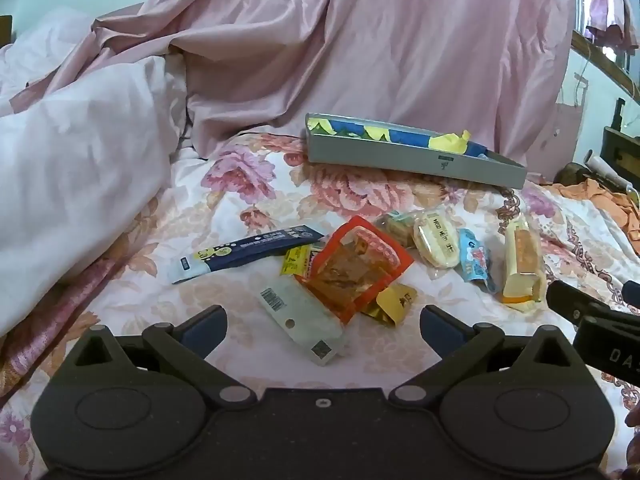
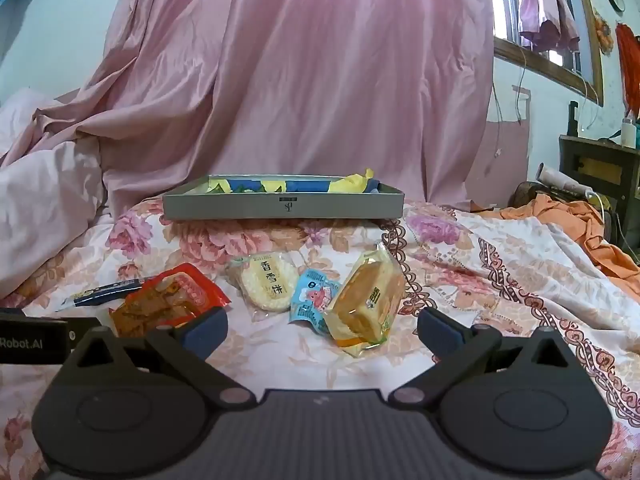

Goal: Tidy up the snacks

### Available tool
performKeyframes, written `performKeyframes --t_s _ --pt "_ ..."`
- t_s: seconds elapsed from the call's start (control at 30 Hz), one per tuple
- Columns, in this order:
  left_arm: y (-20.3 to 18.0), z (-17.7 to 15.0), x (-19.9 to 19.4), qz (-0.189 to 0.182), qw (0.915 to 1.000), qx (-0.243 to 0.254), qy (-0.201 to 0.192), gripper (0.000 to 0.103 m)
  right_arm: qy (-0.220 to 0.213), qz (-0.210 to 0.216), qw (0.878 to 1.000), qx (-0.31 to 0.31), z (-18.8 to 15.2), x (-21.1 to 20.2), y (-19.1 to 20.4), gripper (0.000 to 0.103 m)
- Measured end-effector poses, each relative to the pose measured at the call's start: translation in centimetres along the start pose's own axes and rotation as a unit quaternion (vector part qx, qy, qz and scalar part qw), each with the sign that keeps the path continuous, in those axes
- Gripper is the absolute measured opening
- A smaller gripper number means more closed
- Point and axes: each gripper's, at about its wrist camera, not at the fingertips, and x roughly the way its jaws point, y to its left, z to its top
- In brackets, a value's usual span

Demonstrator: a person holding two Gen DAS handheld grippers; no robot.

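covering most of the scene, a floral bedspread [image 2: 460, 264] lies over a bed, with pink sheets [image 2: 304, 80] heaped behind it. the landmark is a shallow grey box [image 2: 280, 202], lined with blue and yellow paper, sitting on the bedspread. in front of the box lies a loose cluster of snacks: an orange-red packet [image 1: 356, 268] at the cluster's left, a dark blue stick pack [image 1: 248, 252] further left, a wrapped yellow cake [image 2: 366, 300] on the right, a round rice cracker [image 2: 268, 282] nearest the box, and a small blue sachet [image 2: 314, 298] between cracker and cake. the left claw [image 1: 323, 320] and right claw [image 2: 322, 322] both hover before the snacks, fingers wide apart, gripping nothing.
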Motion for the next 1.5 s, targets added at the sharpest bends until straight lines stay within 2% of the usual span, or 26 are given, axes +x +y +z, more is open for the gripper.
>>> performKeyframes --t_s 1.5 --pt "-0.35 -0.32 0.08 -0.005 1.0000 -0.003 0.000 0.102 0.010 0.003 1.000 0.009 0.12 0.05 -0.16 0.103"
